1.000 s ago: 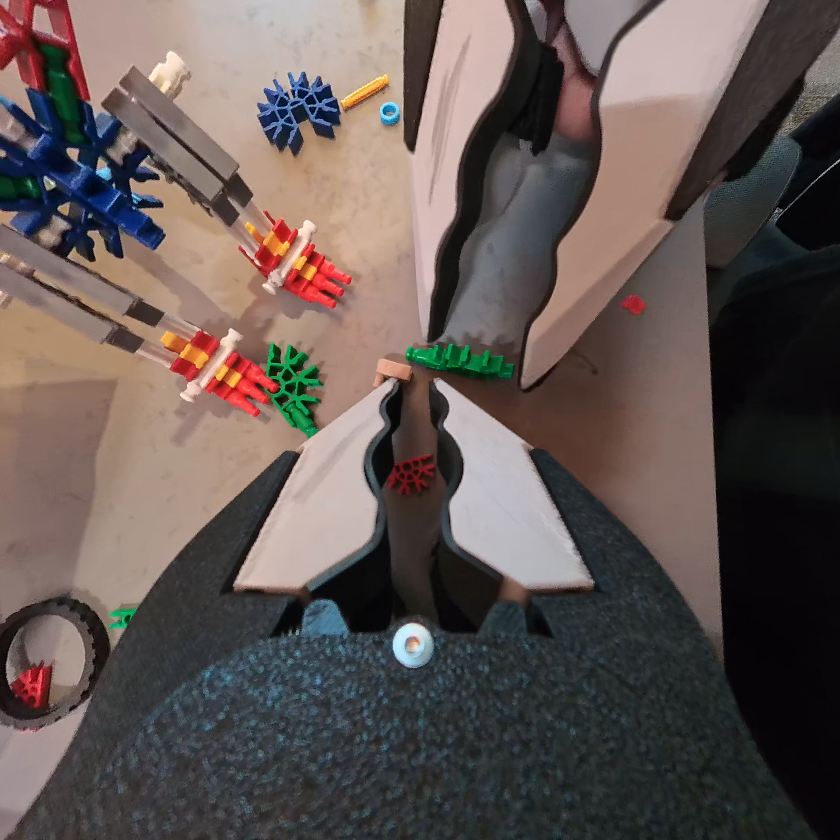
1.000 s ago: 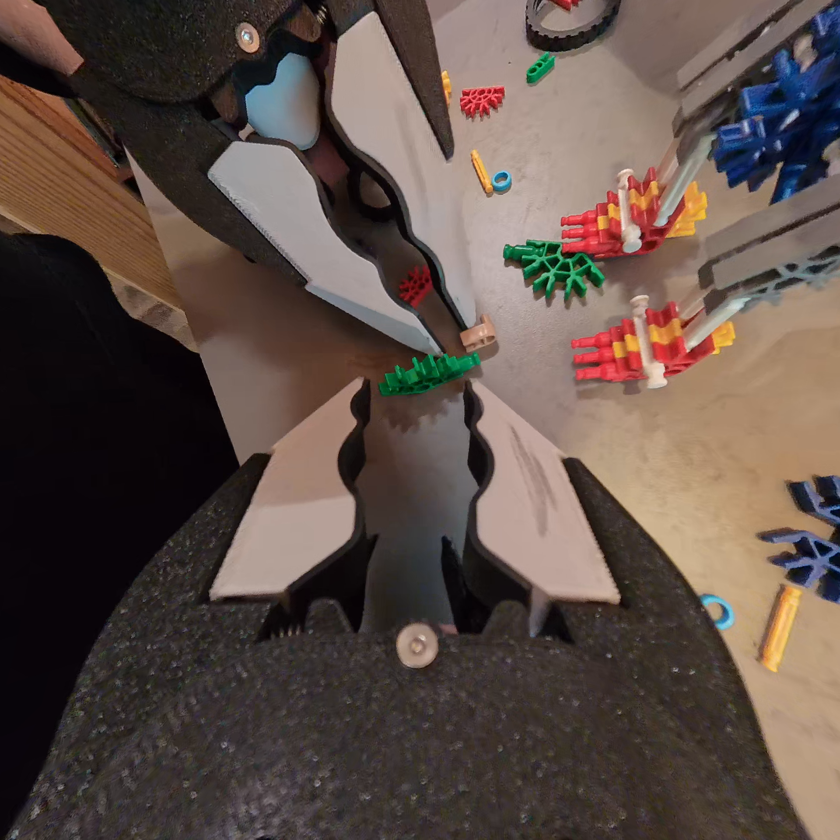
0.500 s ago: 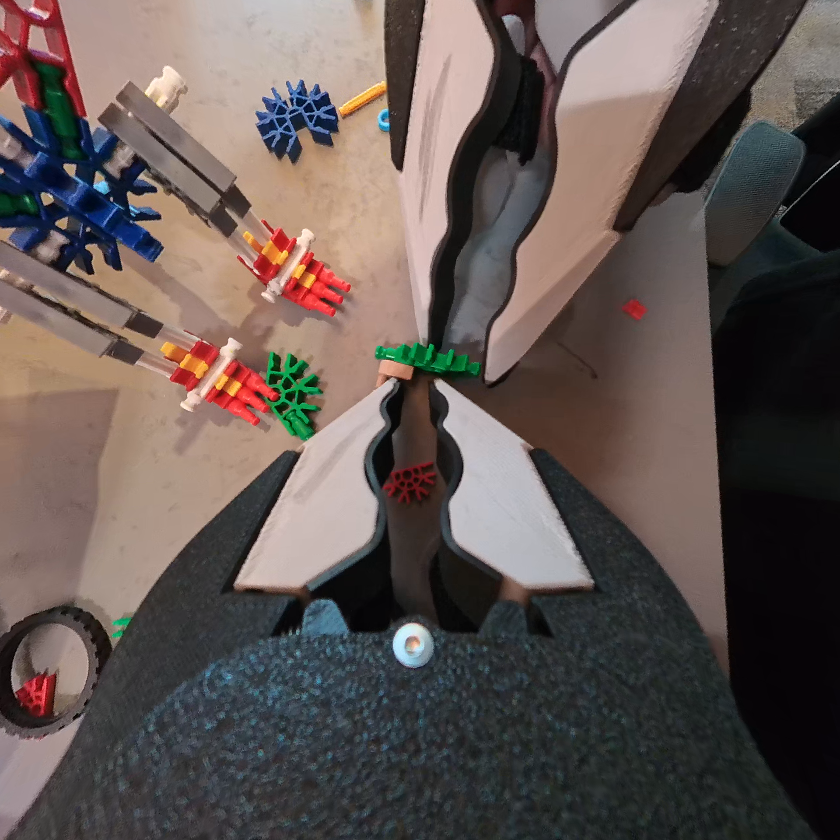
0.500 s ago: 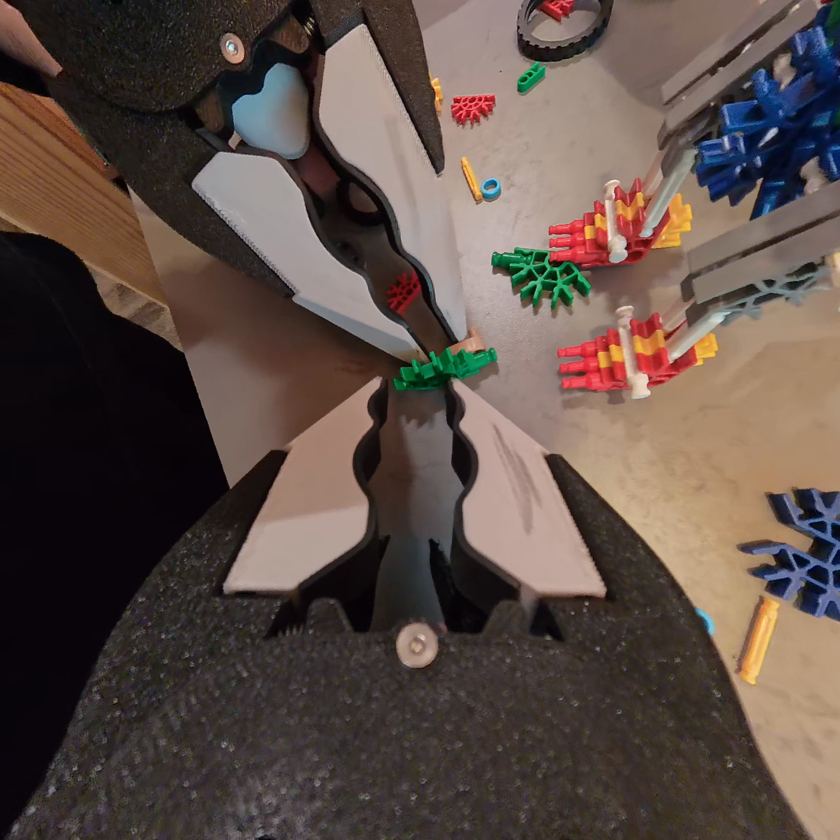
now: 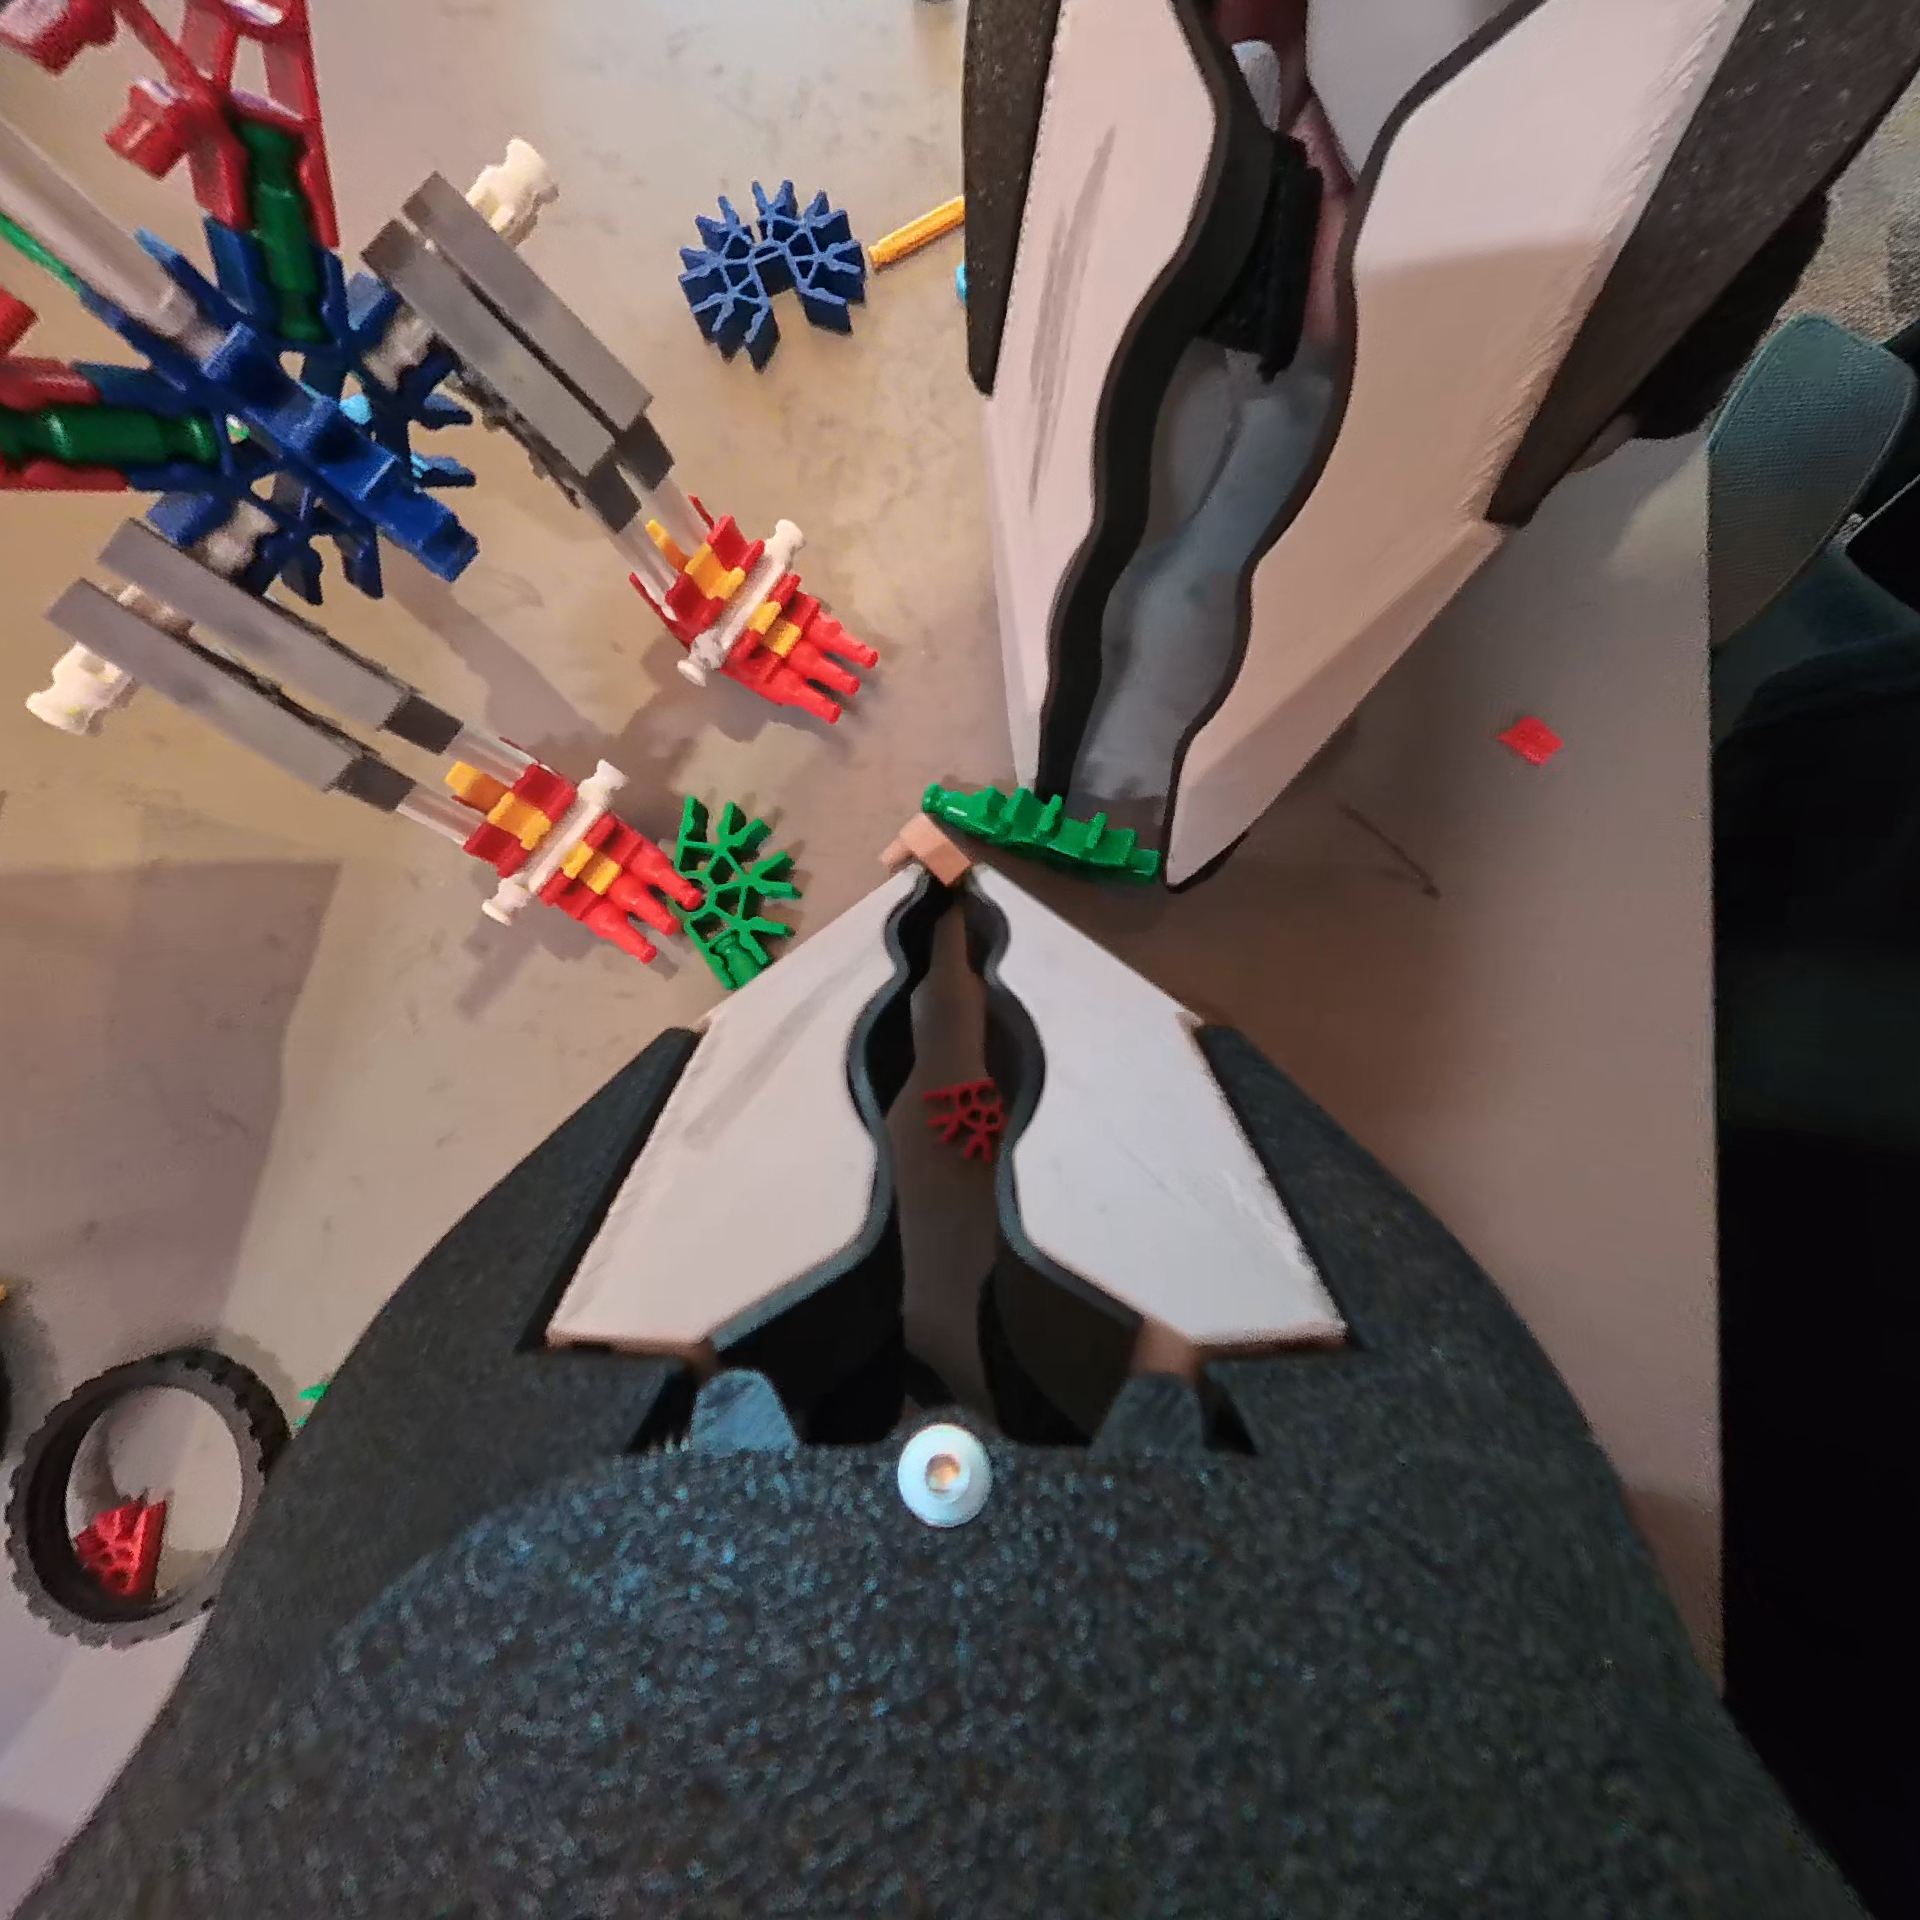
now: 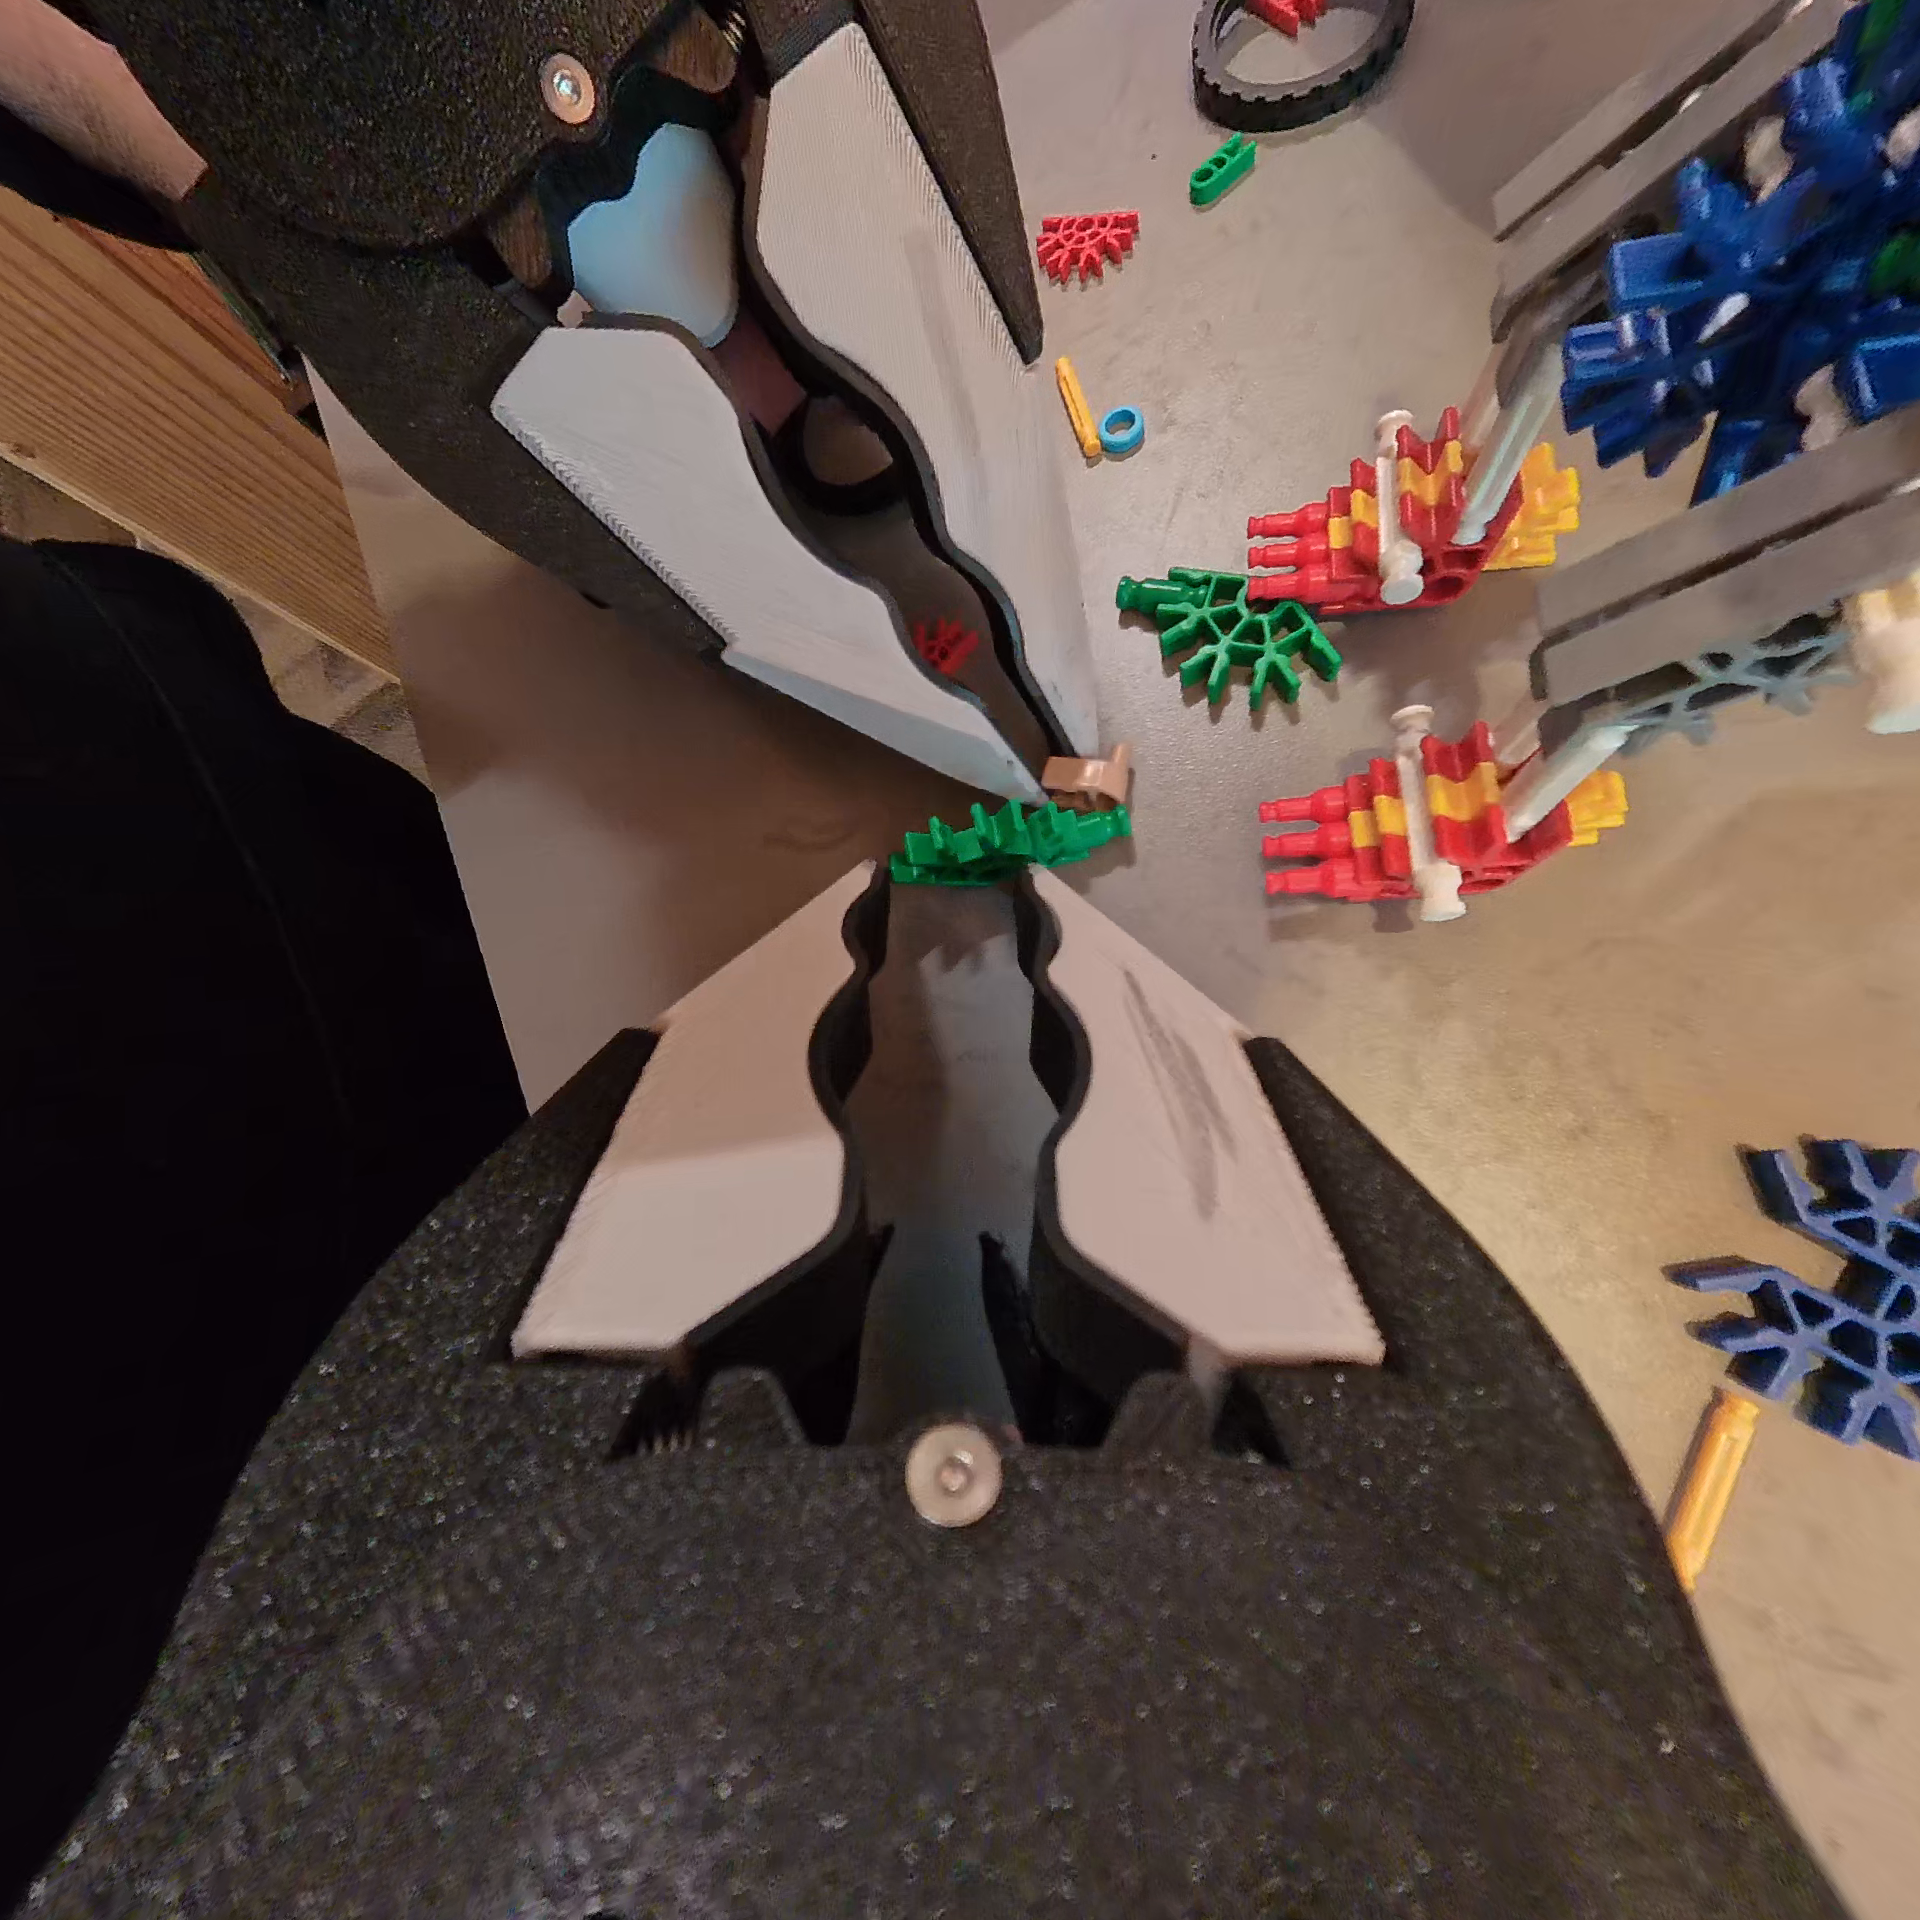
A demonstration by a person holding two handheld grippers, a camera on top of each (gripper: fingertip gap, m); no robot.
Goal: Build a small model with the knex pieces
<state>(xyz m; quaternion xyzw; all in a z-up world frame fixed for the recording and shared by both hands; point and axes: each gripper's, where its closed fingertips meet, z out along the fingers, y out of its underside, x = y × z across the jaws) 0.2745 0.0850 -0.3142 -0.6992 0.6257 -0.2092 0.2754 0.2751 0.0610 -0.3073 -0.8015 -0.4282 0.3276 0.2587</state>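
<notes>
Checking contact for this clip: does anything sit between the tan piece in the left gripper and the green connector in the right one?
Nothing visible does. The tan piece at the left gripper tips sits right against the green connector pinched by the right gripper.

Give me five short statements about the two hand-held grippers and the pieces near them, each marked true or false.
1. The left hand-held gripper pinches a small tan piece. True.
2. The right hand-held gripper grips a blue snowflake piece. False: it grips a flat green piece.
3. The tan piece touches the green piece. True.
4. A black tyre lies on the table with a red piece inside it. True.
5. The yellow rod stands upright. False: it lies flat beside a blue ring.
</notes>
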